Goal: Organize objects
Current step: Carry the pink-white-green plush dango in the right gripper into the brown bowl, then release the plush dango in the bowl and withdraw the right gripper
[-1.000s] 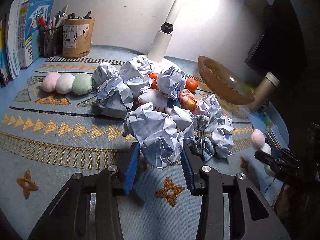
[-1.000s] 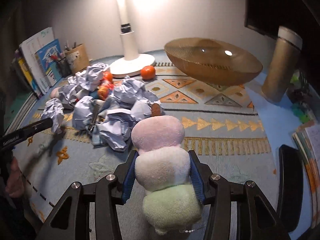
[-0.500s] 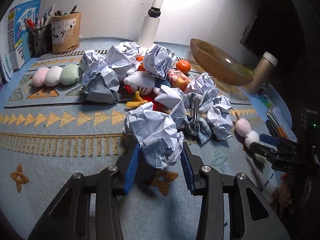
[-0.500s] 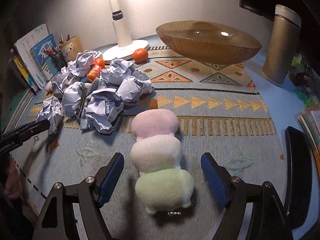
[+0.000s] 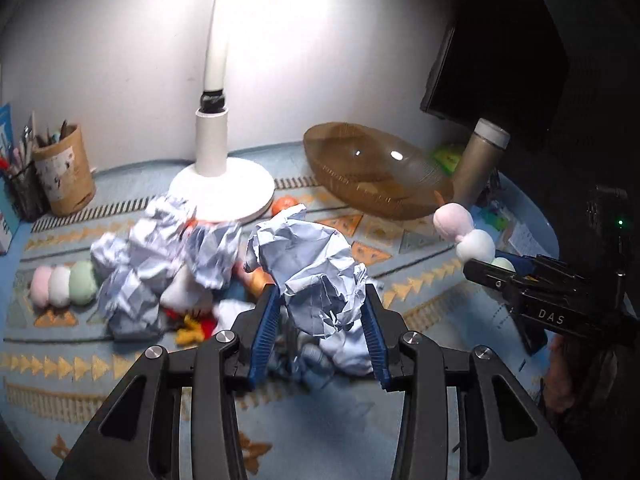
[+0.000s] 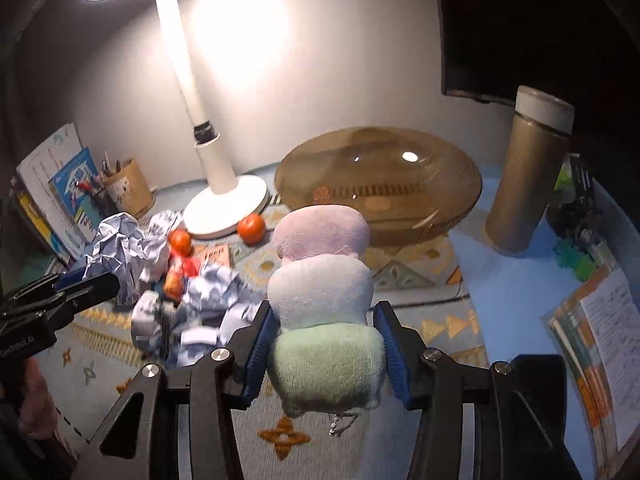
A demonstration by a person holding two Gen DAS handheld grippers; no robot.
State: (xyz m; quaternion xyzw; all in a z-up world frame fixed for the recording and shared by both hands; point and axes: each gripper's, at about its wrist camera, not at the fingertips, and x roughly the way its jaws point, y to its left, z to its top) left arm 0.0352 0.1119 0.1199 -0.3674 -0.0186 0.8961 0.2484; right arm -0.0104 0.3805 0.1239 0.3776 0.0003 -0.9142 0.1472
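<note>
The left gripper (image 5: 320,328) is clamping a crumpled ball of pale blue paper (image 5: 316,268) between its blue pads, and the ball is bulging up and forward past the fingertips, lifted clear of the patterned blue-and-orange woven mat (image 5: 404,292). Below and left of it, a heap of more crumpled pale blue paper balls (image 5: 160,256) is lying near the middle of the mat, mixed with a white and red plush toy (image 5: 188,304).

The right gripper (image 6: 326,350) is closing its jaws on a plush toy made of three soft balls in a row, pink, white and green (image 6: 324,292). The green ball is sitting between the blue pads, which are pressing its sides. The toy's long axis is running along the fingers, with the pink end pointing away from the camera toward the mat's far edge and a small bead string dangling from the green end. It is being held above the mat.

A second three-ball plush of the same colours (image 5: 64,284) is lying flat near the mat's left edge, its long axis running left to right. At the far right corner a brown ribbed translucent bowl (image 6: 380,184) is sitting beside a tall tan cylinder flask with a white cap (image 6: 528,172). A white desk lamp with a round base (image 6: 224,208) is standing at the far edge, with two orange tangerines (image 6: 251,229) close by.
</note>
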